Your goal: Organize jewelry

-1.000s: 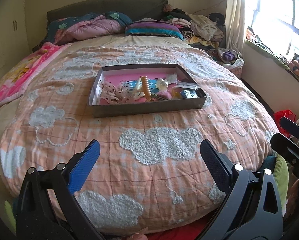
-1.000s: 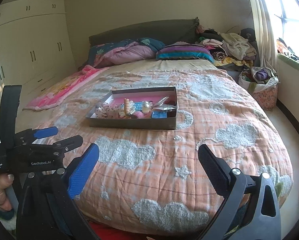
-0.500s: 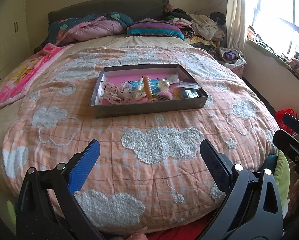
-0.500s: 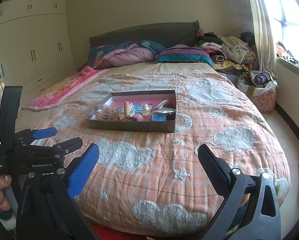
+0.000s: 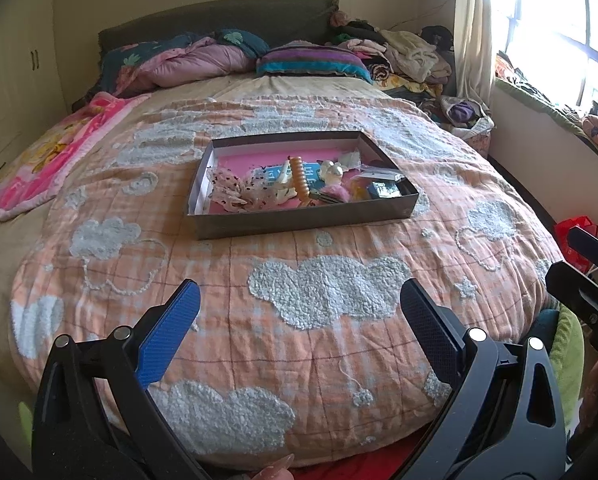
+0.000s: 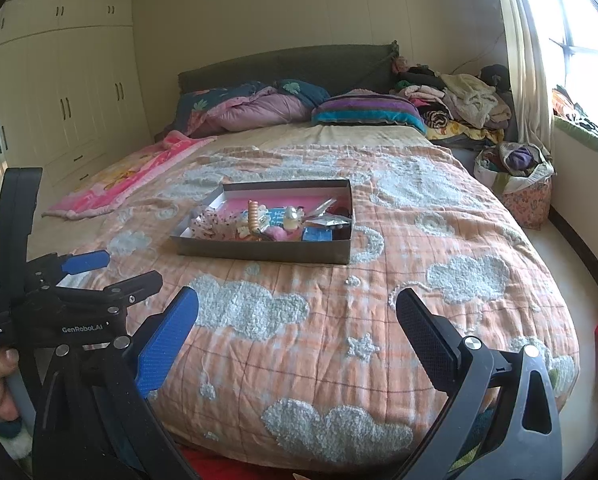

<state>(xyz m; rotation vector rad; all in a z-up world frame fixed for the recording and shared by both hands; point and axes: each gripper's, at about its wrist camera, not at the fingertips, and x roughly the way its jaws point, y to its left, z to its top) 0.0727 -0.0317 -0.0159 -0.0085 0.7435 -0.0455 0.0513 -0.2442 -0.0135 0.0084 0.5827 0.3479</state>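
A: Where is the jewelry?

B: In the grey box point(image 5: 303, 216), frame centre, on your quilt point(image 5: 331, 320): an orange bead string point(image 5: 300, 179) among clips and packets.

A: And your claws?

B: Left gripper point(image 5: 299, 312) spread wide at the lower edge, holding nothing. Right gripper point(image 6: 297, 312) likewise spread, both well short of the box.

Bed point(image 5: 259, 340) (cloud-patterned quilt) carries grey tray point(image 5: 299, 222), pillows point(image 5: 311, 60).

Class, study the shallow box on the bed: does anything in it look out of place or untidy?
Yes. The box holds its contents jumbled along the near side, an orange beaded piece lying across others, unsorted.
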